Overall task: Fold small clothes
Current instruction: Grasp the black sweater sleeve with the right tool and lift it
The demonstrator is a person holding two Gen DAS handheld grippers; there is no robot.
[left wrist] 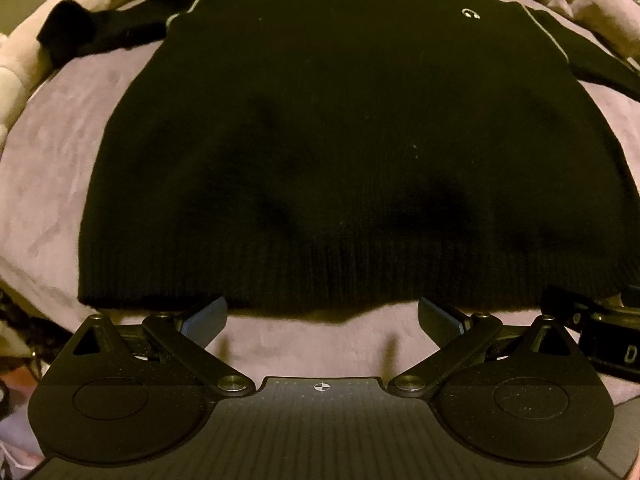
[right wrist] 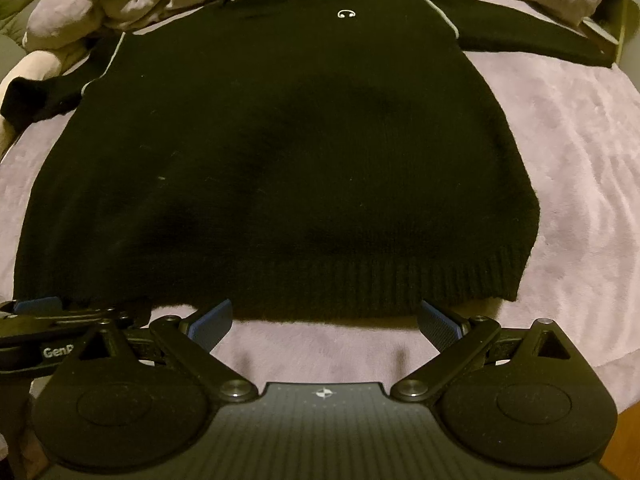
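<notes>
A small black knit sweater point(left wrist: 340, 140) lies flat, front up, on a mauve blanket point(left wrist: 52, 168), its ribbed hem nearest me and both sleeves spread out to the sides. It has a small white logo point(left wrist: 471, 13) on the chest. It also shows in the right wrist view point(right wrist: 288, 148). My left gripper point(left wrist: 322, 314) is open and empty, its blue-padded fingers just short of the hem. My right gripper point(right wrist: 324, 318) is open and empty at the hem, to the right of the left one, whose finger shows in the right wrist view point(right wrist: 38, 305).
Bunched pink and cream bedding point(right wrist: 132, 0) is piled behind the sweater's collar. A soft pale toy or pillow point(left wrist: 24, 60) lies at the far left under the left sleeve. A box edge point(right wrist: 608, 28) stands at the far right. The blanket point(right wrist: 568, 152) spreads right of the sweater.
</notes>
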